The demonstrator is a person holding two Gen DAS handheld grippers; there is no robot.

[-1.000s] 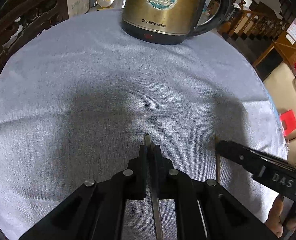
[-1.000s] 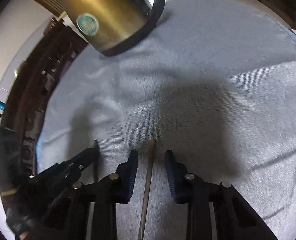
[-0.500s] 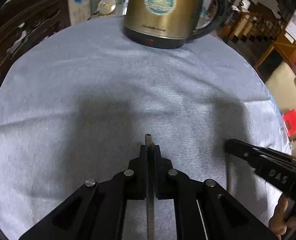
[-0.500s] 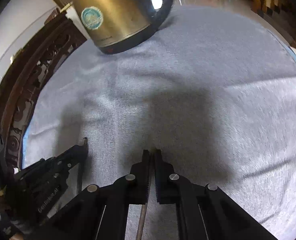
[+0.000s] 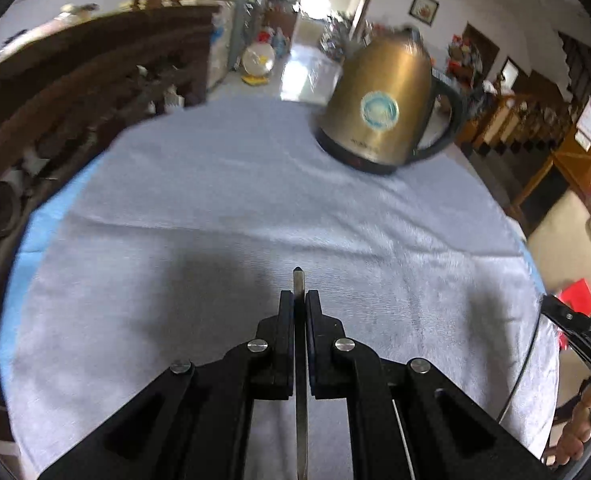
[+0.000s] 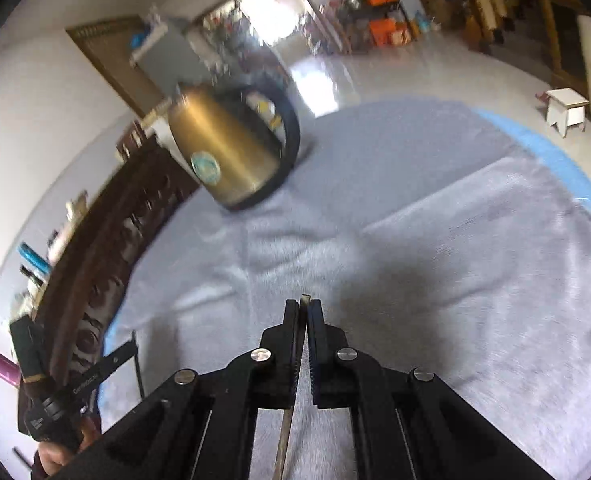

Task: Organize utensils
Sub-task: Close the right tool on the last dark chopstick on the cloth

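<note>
In the left wrist view my left gripper is shut on a thin silver chopstick-like utensil. Its tip pokes out past the fingertips, and it hangs above the grey cloth. My right gripper is shut on a thin brownish stick-like utensil, which is also off the cloth. Each view catches the other gripper at its edge: the right gripper with its stick hanging below, the left gripper at lower left with its own utensil.
A gold electric kettle with a black handle and base stands at the far side of the cloth. The blue table edge shows beyond the cloth. Dark carved wooden furniture runs along the left. A hand holds the right gripper.
The right gripper closed on its stick. Both grippers then rose off the cloth with their utensils and tilted up, so the kettle and room now show further away.
</note>
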